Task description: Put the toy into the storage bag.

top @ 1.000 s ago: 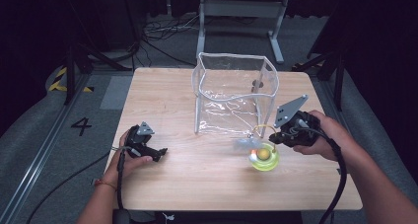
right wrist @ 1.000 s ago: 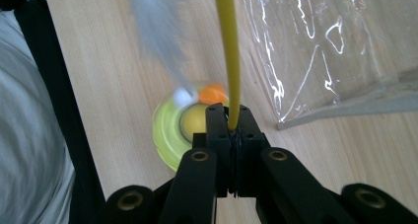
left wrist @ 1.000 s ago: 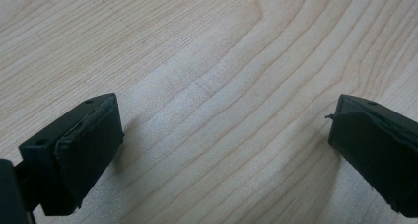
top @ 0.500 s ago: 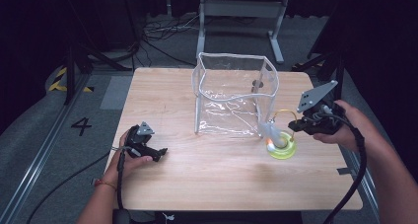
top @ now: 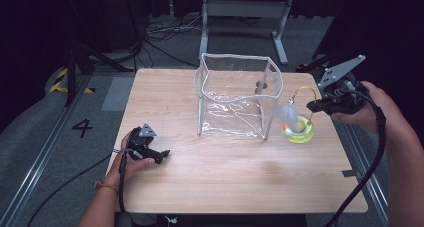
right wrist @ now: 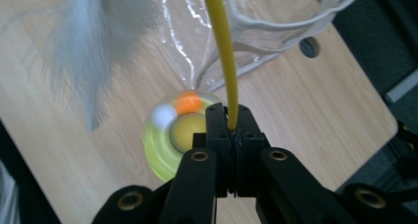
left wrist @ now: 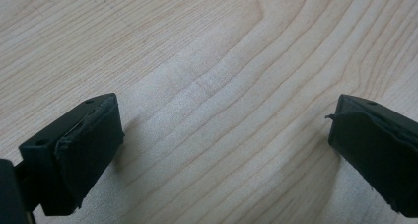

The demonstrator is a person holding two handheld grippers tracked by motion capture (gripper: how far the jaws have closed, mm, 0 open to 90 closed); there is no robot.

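Right gripper [right wrist: 230,128]: I pinched the cat toy's yellow wire [right wrist: 224,51], lifted beside the clear bag [top: 239,94].
Left gripper [left wrist: 222,150]: spread, idle.
Left: bagging, I judged.

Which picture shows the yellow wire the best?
The right gripper view: the yellow wire is big, close and pinched between the right gripper fingers. The high view shows it small, arching over the round yellow toy.

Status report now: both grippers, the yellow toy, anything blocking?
Left gripper open, low over table. Right gripper shut on yellow wire of toy, feather hanging. Clear bag close beside toy.
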